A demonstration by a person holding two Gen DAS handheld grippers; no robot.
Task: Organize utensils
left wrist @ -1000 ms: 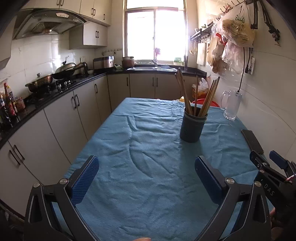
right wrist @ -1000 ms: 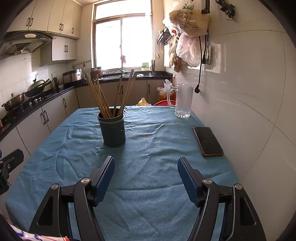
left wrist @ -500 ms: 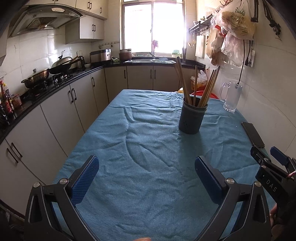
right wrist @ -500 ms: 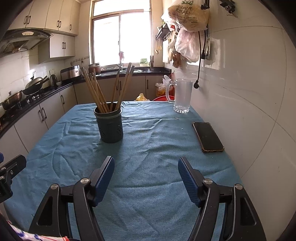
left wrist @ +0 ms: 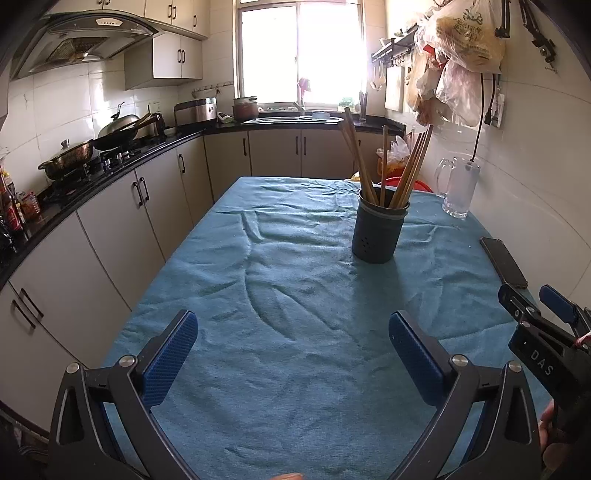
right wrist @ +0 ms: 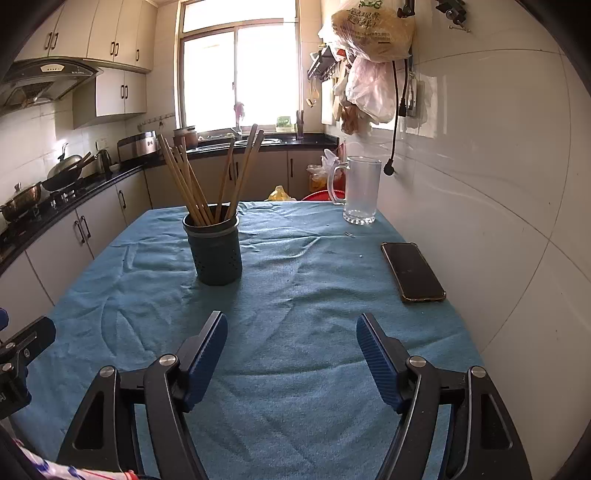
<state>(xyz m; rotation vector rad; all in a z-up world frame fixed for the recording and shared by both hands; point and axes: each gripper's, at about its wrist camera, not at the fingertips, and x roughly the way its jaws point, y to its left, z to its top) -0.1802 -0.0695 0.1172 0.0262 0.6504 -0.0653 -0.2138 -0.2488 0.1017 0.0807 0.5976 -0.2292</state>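
A dark round utensil holder [left wrist: 378, 230] stands on the blue tablecloth [left wrist: 288, 295] and holds several wooden chopsticks [left wrist: 384, 166] upright. It also shows in the right wrist view [right wrist: 216, 251] with its chopsticks [right wrist: 207, 177]. My left gripper [left wrist: 291, 325] is open and empty, low over the near part of the table. My right gripper [right wrist: 291, 328] is open and empty, near the front edge. The right gripper's body shows at the right edge of the left wrist view [left wrist: 535, 332]. The holder stands well beyond both grippers.
A black phone [right wrist: 412, 271] lies on the cloth by the right wall. A glass mug [right wrist: 360, 190] stands at the far right. Kitchen cabinets and a stove with pans [left wrist: 92, 147] run along the left. Bags [right wrist: 369, 33] hang on the wall above.
Both grippers have drawn back and tilted a little, so the holder looks slightly farther off. Both stay open and empty. Nothing on the table moved.
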